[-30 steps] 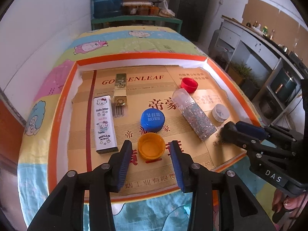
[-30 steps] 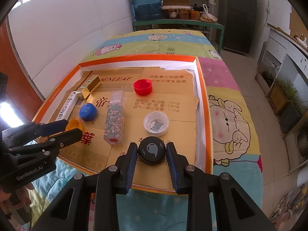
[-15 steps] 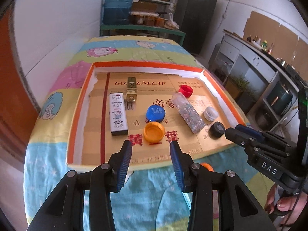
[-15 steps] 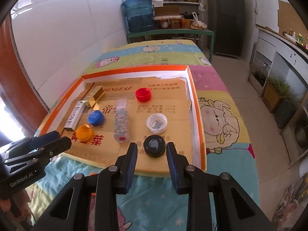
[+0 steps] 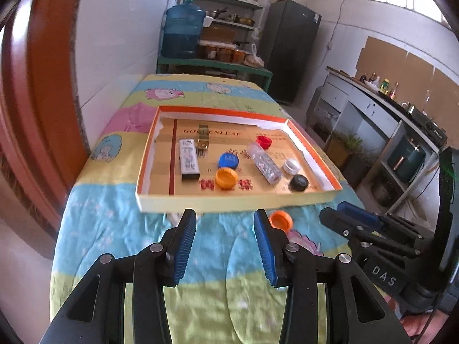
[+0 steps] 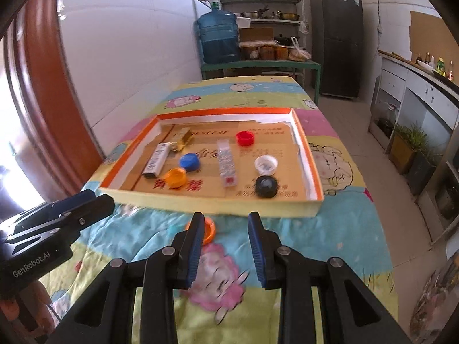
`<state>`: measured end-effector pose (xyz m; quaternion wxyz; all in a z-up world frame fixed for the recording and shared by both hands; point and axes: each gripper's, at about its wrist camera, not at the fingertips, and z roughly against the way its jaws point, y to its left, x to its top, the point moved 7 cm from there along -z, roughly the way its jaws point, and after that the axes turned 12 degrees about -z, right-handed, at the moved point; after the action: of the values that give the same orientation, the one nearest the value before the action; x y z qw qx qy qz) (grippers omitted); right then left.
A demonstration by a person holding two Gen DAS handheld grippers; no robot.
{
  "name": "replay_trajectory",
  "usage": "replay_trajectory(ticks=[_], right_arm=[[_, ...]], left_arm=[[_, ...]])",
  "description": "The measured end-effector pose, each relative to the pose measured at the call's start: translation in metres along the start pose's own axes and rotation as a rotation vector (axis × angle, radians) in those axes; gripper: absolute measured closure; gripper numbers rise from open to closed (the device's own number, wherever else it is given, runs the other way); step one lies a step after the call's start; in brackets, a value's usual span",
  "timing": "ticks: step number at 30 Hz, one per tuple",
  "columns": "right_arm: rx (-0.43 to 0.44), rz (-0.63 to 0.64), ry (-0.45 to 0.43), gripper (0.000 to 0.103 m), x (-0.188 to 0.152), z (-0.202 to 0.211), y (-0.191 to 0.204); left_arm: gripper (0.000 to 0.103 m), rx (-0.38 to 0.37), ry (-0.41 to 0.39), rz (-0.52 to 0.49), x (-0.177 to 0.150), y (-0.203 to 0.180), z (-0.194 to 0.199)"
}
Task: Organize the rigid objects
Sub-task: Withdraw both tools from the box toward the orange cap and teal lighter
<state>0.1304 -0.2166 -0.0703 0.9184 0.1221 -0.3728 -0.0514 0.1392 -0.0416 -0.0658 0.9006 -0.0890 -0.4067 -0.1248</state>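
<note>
Both grippers hang spread and empty over the cartoon-print blanket [image 5: 120,229], the left gripper [image 5: 225,243] beside the right gripper [image 6: 226,246]. An orange cap [image 6: 209,230] lies on the blanket just short of the orange-rimmed tray [image 5: 229,199]. Inside lie a yellow cap [image 5: 226,178], a black cap [image 6: 266,187], a glitter tube [image 6: 227,166] and a red cap [image 6: 245,138]. Only the right view shows the floor.
</note>
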Motion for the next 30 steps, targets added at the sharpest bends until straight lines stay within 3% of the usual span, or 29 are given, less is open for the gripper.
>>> replay_trajectory(ticks=[20, 26, 30], right_arm=[[0.043, -0.027, 0.096, 0.072, -0.063, 0.024, 0.017], [0.059, -0.019, 0.14, 0.063, -0.071, 0.014, 0.025], [0.061, -0.01, 0.157, 0.063, -0.067, -0.003, 0.031]], left_arm=[[0.06, 0.014, -0.01, 0.04, -0.053, 0.003, 0.045], [0.06, 0.009, -0.003, 0.039, -0.056, 0.005, 0.044], [0.06, 0.014, 0.001, 0.042, -0.056, 0.007, 0.042]])
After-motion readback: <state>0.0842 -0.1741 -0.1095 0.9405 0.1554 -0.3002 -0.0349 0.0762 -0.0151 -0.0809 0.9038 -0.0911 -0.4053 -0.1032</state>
